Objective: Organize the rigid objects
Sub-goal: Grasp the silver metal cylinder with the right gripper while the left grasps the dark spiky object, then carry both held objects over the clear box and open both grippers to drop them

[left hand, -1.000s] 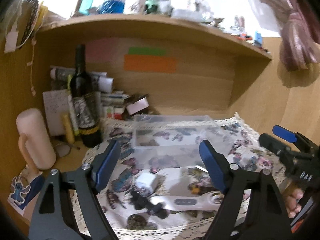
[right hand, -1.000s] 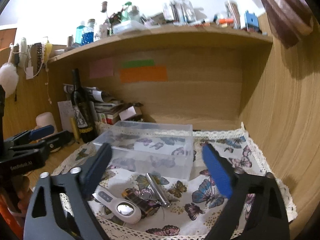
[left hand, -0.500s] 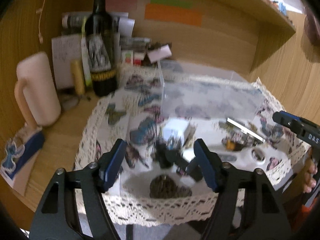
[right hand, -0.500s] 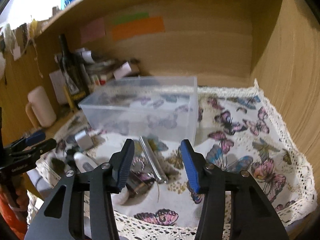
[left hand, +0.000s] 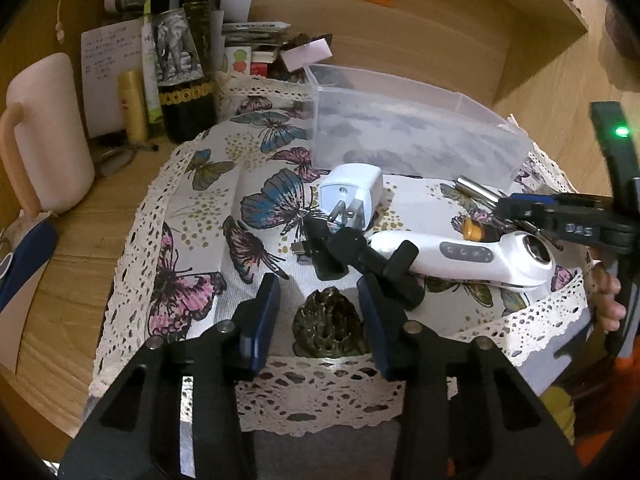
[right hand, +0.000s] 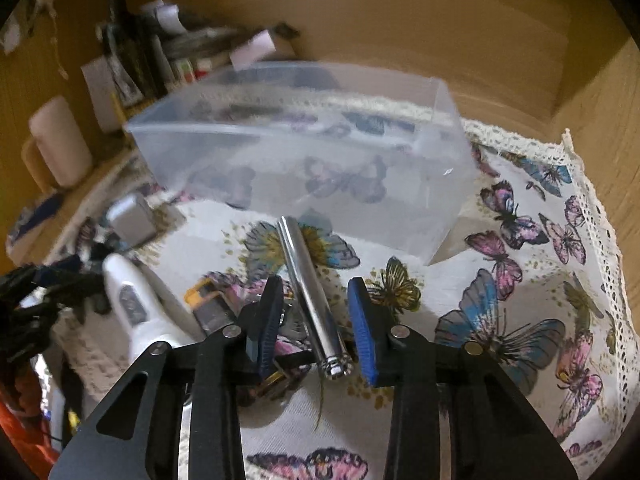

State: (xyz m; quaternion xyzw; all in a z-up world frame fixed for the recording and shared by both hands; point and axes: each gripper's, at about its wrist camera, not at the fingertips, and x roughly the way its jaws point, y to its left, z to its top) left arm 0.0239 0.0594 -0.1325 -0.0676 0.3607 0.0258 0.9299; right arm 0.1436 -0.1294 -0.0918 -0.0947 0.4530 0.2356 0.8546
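A clear plastic box (left hand: 416, 136) (right hand: 304, 148) stands on a butterfly cloth (left hand: 200, 216). My left gripper (left hand: 318, 300) is open, its blue pads either side of a dark ridged lump (left hand: 328, 326) at the cloth's front edge. Beyond it lie a black clip (left hand: 360, 256), a white plug adapter (left hand: 352, 196) and a white handheld device (left hand: 472, 254). My right gripper (right hand: 316, 312) is open around the near end of a silver metal tube (right hand: 310, 288), pads not touching. It also shows in the left wrist view (left hand: 560, 216).
A dark wine bottle (left hand: 180, 52), a yellow tube (left hand: 132, 106), papers and a pale pink jug (left hand: 44, 136) stand on the wooden desk at left. A yellow and dark gadget (right hand: 208, 304) lies left of the tube. Wooden walls close in the back and right.
Both grippers have dropped toward the cloth and narrowed. The left now straddles the dark lump; the right now straddles the silver tube.
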